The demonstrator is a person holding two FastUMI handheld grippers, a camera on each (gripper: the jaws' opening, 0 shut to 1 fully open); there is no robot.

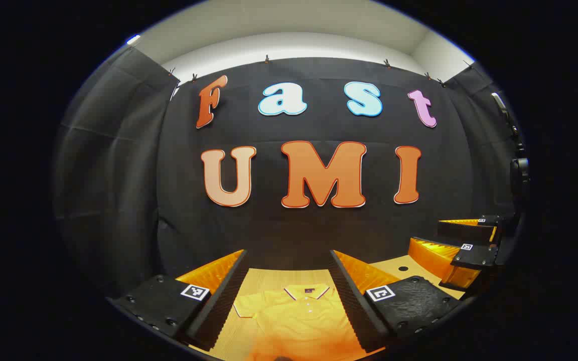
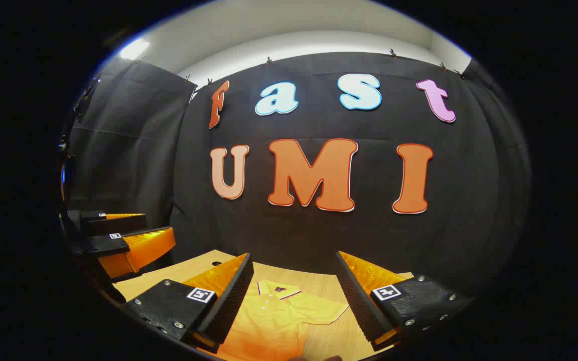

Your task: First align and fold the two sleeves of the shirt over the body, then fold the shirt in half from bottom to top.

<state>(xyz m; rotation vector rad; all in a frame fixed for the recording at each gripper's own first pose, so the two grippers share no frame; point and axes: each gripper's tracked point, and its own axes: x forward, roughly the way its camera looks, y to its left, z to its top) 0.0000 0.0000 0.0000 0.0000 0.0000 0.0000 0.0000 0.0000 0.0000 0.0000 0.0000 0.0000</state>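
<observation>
Shirt (image 1: 296,313), a yellow polo, lies flat on the wooden surface (image 1: 269,278), collar toward the wall. My left jaws (image 1: 289,296) and right jaws (image 2: 296,301) hover above it, spread, holding nothing. I should pinch each sleeve at its cuff, then fold evenly inward.

shirt (image 1: 296,316) | yellow polo, dark-trimmed collar, buttoned placket | lies flat, unfolded, sleeves spread | on the wooden counter (image 1: 274,278)

Ahead of you a light wooden table (image 1: 279,276) with a small round hole (image 1: 403,268) runs up to the booth's black cloth wall (image 1: 319,235), clipped beneath a pale ceiling (image 1: 289,30).
</observation>
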